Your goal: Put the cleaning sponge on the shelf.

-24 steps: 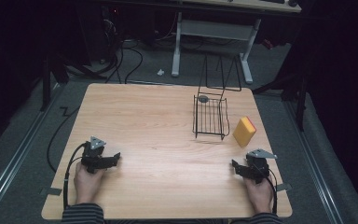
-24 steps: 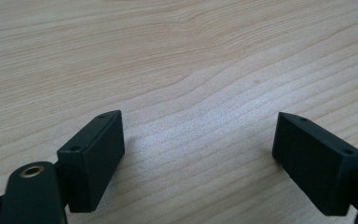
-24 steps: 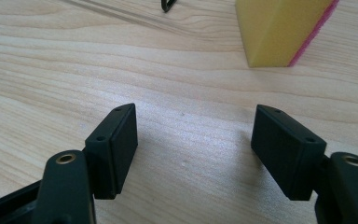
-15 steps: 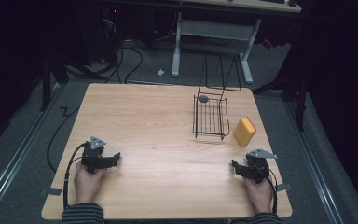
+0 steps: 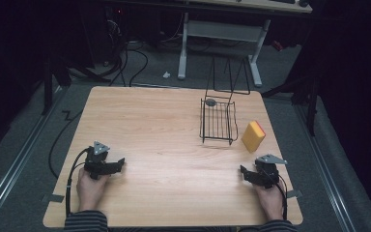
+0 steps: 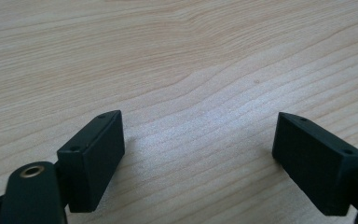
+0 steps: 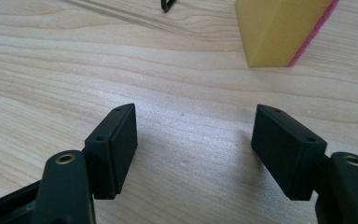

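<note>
A yellow sponge [image 5: 253, 136] with a pink face stands on edge on the wooden table [image 5: 164, 130], right of a black wire basket [image 5: 218, 121]. A small grey round piece [image 5: 210, 102] sits at the basket's far left corner. My left gripper [image 5: 118, 164] rests near the table's front left, held by a hand. Its jaws are open over bare wood [image 6: 198, 154]. My right gripper [image 5: 245, 171] rests at the front right, just in front of the sponge. It is open too [image 7: 193, 149], with nothing between the jaws. The sponge [image 7: 275, 28] lies ahead of it to the right.
A foot of the wire basket [image 7: 168, 5] shows at the top of the right gripper view. The basket's tall wire handle [image 5: 229, 77] rises over the table's far edge. Cables [image 5: 72, 169] trail from the left gripper. A desk frame [image 5: 222, 34] stands on the floor beyond.
</note>
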`<action>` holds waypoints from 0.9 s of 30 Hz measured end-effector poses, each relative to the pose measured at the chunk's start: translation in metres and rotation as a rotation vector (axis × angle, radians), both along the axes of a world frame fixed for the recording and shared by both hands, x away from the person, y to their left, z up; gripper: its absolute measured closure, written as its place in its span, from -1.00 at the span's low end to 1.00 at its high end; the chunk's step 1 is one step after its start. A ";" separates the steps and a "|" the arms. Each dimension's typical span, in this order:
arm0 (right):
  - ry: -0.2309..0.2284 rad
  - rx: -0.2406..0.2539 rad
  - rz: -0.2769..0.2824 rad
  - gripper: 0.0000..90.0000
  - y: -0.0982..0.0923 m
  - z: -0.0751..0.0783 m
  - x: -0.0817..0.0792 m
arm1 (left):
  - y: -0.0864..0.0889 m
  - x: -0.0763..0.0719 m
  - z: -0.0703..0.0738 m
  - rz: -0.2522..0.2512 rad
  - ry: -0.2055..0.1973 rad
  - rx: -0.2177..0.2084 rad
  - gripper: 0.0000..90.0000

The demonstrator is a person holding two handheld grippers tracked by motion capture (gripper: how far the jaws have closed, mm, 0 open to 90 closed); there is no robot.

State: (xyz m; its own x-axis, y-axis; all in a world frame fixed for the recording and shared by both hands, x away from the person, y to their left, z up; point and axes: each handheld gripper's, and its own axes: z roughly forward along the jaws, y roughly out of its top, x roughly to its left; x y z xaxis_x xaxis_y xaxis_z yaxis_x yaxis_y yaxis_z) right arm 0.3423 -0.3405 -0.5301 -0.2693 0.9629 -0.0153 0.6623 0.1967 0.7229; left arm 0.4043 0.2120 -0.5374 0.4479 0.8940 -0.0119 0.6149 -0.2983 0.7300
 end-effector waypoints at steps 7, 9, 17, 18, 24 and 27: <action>-0.002 0.001 -0.007 -0.28 0.000 0.000 0.000 | 0.000 0.000 0.000 0.000 0.000 0.000 -0.61; -0.001 0.001 -0.006 -0.27 0.000 0.000 0.000 | 0.000 0.000 0.000 0.000 0.000 -0.001 -0.62; -0.011 0.030 -0.012 -0.25 -0.003 0.005 -0.004 | 0.000 0.000 0.000 0.000 0.000 -0.001 -0.62; -0.011 0.032 -0.015 -0.24 -0.004 0.005 -0.005 | 0.000 0.000 0.000 0.000 0.000 -0.001 -0.61; -0.016 0.038 -0.024 -0.23 -0.009 0.007 -0.007 | 0.000 0.000 0.000 0.000 0.000 -0.001 -0.62; -0.020 0.045 -0.031 -0.23 -0.010 0.008 -0.009 | 0.000 0.000 0.000 0.000 0.000 -0.001 -0.61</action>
